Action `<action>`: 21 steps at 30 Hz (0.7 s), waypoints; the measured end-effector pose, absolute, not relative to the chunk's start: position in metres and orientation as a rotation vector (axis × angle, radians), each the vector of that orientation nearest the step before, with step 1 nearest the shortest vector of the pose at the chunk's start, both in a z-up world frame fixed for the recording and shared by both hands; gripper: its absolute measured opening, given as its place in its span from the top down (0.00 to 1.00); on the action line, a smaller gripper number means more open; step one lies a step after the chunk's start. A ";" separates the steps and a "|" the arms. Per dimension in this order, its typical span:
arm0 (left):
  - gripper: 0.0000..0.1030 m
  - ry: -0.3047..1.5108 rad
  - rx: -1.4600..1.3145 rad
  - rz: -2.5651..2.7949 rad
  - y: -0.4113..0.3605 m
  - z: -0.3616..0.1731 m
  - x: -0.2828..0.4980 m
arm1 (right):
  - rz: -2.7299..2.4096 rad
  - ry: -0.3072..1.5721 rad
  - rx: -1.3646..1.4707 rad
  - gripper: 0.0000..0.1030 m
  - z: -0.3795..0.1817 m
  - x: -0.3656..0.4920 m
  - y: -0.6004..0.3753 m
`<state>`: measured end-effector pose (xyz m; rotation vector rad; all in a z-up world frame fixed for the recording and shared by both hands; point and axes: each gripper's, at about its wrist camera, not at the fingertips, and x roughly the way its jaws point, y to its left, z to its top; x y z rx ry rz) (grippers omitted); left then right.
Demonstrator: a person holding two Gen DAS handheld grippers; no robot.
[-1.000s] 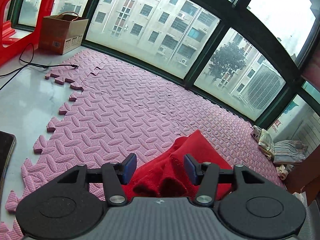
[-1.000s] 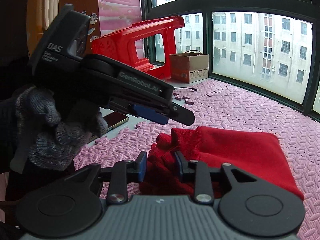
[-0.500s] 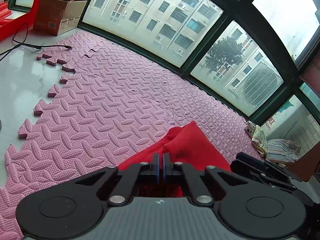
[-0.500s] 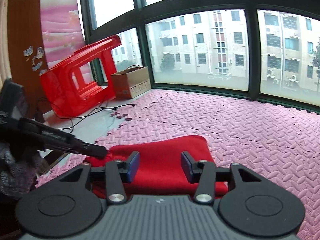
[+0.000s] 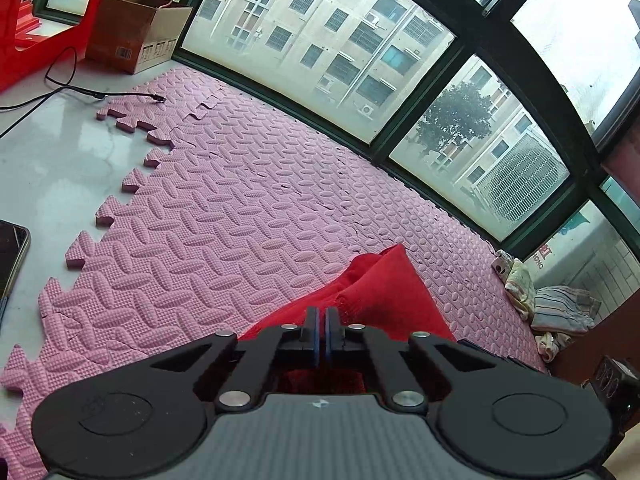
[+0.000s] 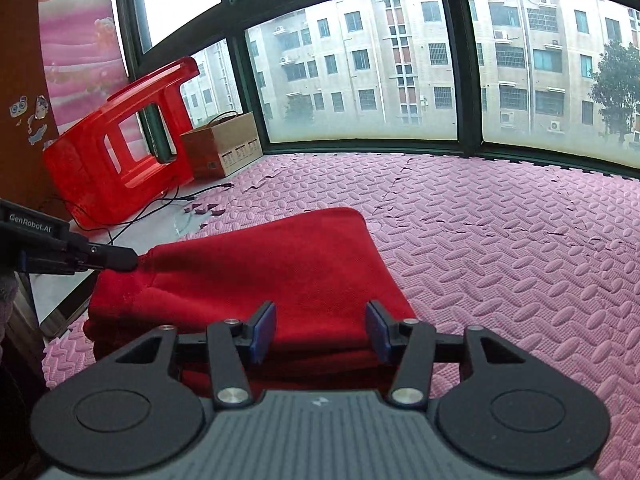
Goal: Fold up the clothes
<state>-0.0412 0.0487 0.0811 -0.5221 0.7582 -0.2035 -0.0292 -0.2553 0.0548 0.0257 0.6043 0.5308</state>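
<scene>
A folded red garment (image 6: 280, 264) lies on the pink foam mat (image 6: 500, 248). My left gripper (image 5: 322, 320) is shut on a corner of the red garment (image 5: 384, 292). In the right wrist view the left gripper (image 6: 124, 258) comes in from the left, with the cloth pulled up into a small peak at its tip. My right gripper (image 6: 322, 332) hovers low over the garment's near edge. Its jaws are opening, the blue pads stand apart, and the cloth lies under the gap without being pressed.
A red plastic stool (image 6: 116, 160) lies tipped beside a cardboard box (image 6: 224, 144) at the window. A black cable (image 5: 60, 88) and a phone (image 5: 10, 252) rest on the bare white floor left of the mat. Several bundled cloths (image 5: 552, 308) sit at the far right.
The left jaws closed onto the garment's corner. The right gripper let go of the bunched cloth, opened, and swung right to the garment's near edge, which now lies flatter.
</scene>
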 end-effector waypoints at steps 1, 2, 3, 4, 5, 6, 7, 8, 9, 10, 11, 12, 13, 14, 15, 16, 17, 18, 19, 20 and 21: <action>0.98 0.766 -0.520 -0.199 0.050 0.079 -0.043 | 0.537 0.601 0.015 0.50 0.053 -0.032 -0.253; 0.98 0.775 -0.519 -0.193 0.051 0.076 -0.044 | 0.544 0.598 0.004 0.50 0.052 -0.035 -0.250; 0.98 0.783 -0.523 -0.187 0.052 0.074 -0.044 | 0.550 0.595 -0.005 0.50 0.052 -0.037 -0.248; 0.98 0.789 -0.530 -0.185 0.053 0.071 -0.045 | 0.555 0.591 -0.012 0.50 0.055 -0.038 -0.246; 0.98 0.792 -0.536 -0.183 0.053 0.069 -0.046 | 0.560 0.587 -0.018 0.50 0.057 -0.038 -0.245; 0.98 0.789 -0.538 -0.182 0.054 0.069 -0.046 | 0.565 0.584 -0.025 0.51 0.059 -0.039 -0.243; 0.98 0.787 -0.540 -0.182 0.054 0.069 -0.047 | 0.571 0.578 -0.020 0.51 0.063 -0.039 -0.243; 0.98 0.783 -0.539 -0.185 0.054 0.070 -0.047 | 0.583 0.575 0.000 0.51 0.068 -0.037 -0.242; 0.98 0.777 -0.534 -0.190 0.053 0.072 -0.047 | 0.599 0.577 0.021 0.51 0.072 -0.034 -0.241; 0.97 0.774 -0.529 -0.193 0.052 0.073 -0.047 | 0.614 0.580 0.034 0.51 0.074 -0.033 -0.238; 0.97 0.777 -0.525 -0.192 0.051 0.073 -0.047 | 0.629 0.586 0.036 0.51 0.074 -0.031 -0.232; 0.97 0.778 -0.522 -0.192 0.051 0.073 -0.047 | 0.650 0.591 0.031 0.51 0.074 -0.032 -0.225; 0.97 0.778 -0.524 -0.193 0.051 0.073 -0.047 | 0.680 0.596 0.017 0.51 0.072 -0.035 -0.218; 0.97 0.778 -0.525 -0.194 0.051 0.074 -0.047 | 0.709 0.601 0.003 0.51 0.070 -0.038 -0.210; 0.97 0.777 -0.525 -0.196 0.051 0.074 -0.047 | 0.733 0.601 -0.013 0.51 0.068 -0.042 -0.202; 0.97 0.774 -0.520 -0.198 0.050 0.076 -0.048 | 0.746 0.595 -0.032 0.51 0.067 -0.047 -0.196; 0.97 0.772 -0.515 -0.200 0.050 0.077 -0.049 | 0.754 0.587 -0.050 0.52 0.066 -0.053 -0.191; 0.96 0.773 -0.511 -0.201 0.049 0.078 -0.049 | 0.759 0.577 -0.069 0.52 0.065 -0.057 -0.187; 0.95 0.772 -0.506 -0.199 0.048 0.080 -0.050 | 0.759 0.571 -0.079 0.52 0.065 -0.060 -0.186; 0.95 0.764 -0.496 -0.191 0.047 0.083 -0.051 | 0.761 0.570 -0.078 0.52 0.065 -0.061 -0.186; 0.95 0.748 -0.483 -0.183 0.045 0.087 -0.053 | 0.763 0.569 -0.078 0.52 0.065 -0.063 -0.186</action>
